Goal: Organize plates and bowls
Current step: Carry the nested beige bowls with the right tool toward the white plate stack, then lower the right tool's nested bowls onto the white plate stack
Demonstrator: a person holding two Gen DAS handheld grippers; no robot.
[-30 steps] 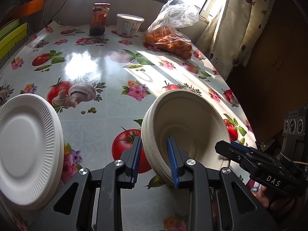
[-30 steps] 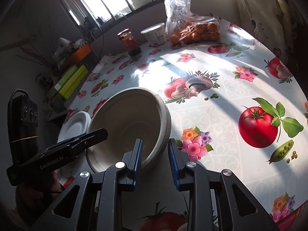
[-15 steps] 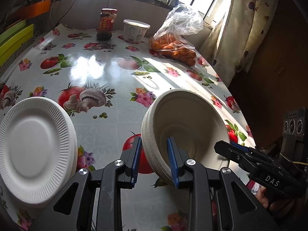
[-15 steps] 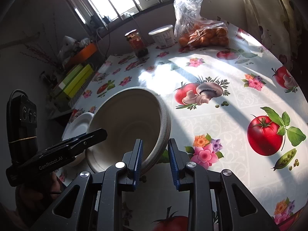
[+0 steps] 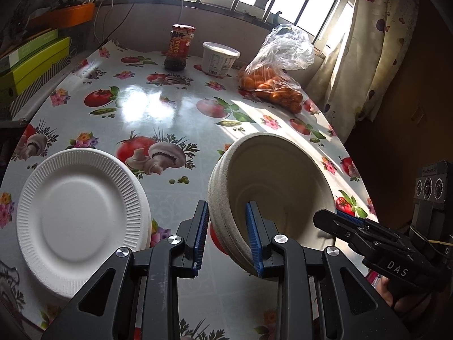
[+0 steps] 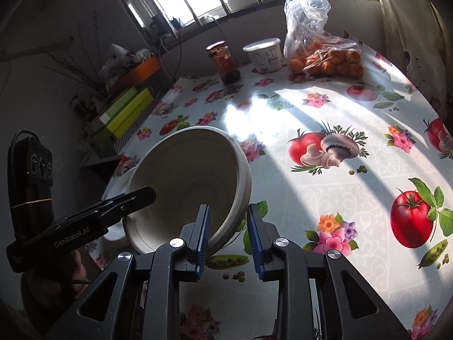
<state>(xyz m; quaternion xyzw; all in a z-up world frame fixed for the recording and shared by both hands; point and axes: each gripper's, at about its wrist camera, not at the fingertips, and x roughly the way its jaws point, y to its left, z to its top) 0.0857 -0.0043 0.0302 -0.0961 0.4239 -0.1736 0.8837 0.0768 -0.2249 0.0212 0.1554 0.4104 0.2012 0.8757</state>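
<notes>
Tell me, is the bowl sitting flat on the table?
No: the bowl is tilted and held up off the table, its rim pinched by the left gripper and the right gripper.

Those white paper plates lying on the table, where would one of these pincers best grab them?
By the ribbed rim of the white plates, I'd judge, from the side nearest the left gripper. They lie flat and are too broad to span, so one finger must go over the rim and the other under it. Both grippers now pinch the beige bowls, so one must free up first.
</notes>
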